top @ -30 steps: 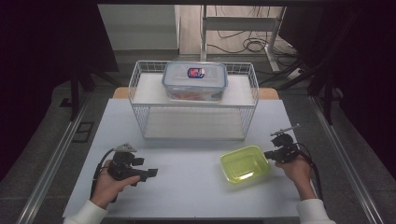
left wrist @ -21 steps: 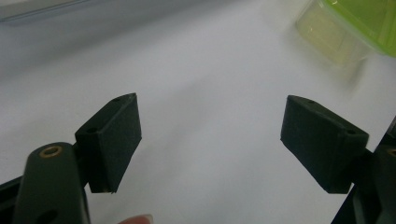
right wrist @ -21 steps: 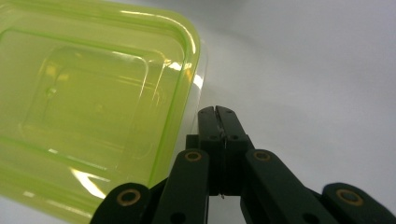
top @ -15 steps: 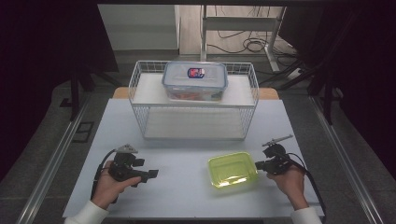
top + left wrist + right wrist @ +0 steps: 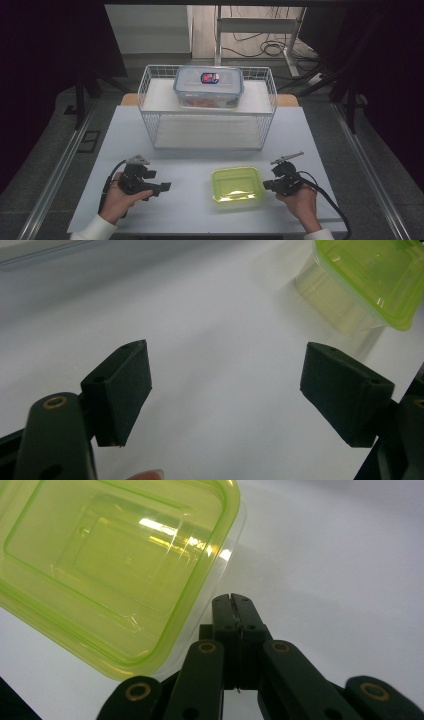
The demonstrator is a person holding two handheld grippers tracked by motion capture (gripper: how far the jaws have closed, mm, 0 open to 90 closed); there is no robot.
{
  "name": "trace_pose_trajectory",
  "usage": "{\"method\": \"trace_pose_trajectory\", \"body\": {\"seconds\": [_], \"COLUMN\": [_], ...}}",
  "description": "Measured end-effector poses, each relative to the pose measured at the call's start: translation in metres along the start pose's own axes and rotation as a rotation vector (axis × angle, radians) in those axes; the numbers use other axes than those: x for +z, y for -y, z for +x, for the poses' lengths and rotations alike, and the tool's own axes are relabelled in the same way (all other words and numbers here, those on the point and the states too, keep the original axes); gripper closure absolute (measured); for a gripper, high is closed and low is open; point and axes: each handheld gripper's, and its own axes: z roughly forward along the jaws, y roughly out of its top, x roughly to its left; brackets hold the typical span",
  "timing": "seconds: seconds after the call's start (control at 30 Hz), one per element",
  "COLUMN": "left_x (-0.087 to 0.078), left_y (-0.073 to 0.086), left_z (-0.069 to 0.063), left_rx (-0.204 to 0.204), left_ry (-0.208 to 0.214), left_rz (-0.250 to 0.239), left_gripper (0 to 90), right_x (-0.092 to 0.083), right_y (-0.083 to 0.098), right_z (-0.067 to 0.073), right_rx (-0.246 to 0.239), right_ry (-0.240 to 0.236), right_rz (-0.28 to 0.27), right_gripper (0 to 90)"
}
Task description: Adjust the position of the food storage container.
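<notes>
A yellow-green lidded plastic container [image 5: 236, 184] [image 5: 110, 555] sits on the white table at the front, right of centre. My right gripper [image 5: 266, 185] [image 5: 232, 600] is shut with nothing between its jaws. Its tip lies against the container's right edge, low over the table. At the front left, my left gripper [image 5: 167, 187] [image 5: 225, 390] is held in a hand and points right toward the container [image 5: 370, 275]. It stands open and empty, with bare table between its jaws and a clear gap to the container.
A white wire basket [image 5: 146, 95] stands across the back of the table. A clear plastic box with a lid [image 5: 208, 86] rests on top of it. The table's edges drop to a grey floor on both sides.
The right gripper has slid left across the table, and the yellow-green container has moved left with it toward the middle. The left gripper has stayed where it was.
</notes>
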Motion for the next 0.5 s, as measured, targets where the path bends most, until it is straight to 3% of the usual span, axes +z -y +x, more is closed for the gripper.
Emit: {"method": "trace_pose_trajectory", "body": {"seconds": [0.5], "left_x": [0.005], "left_y": [-0.001], "left_z": [-0.001], "left_rx": [0.004], "left_ry": [-0.002], "left_rz": [0.012], "left_gripper": [20.1], "right_x": [0.013], "right_y": [-0.003], "right_z": [0.012], "right_rx": [0.04], "right_ry": [-0.115], "right_rz": [-0.042], "right_gripper": [89.7]}}
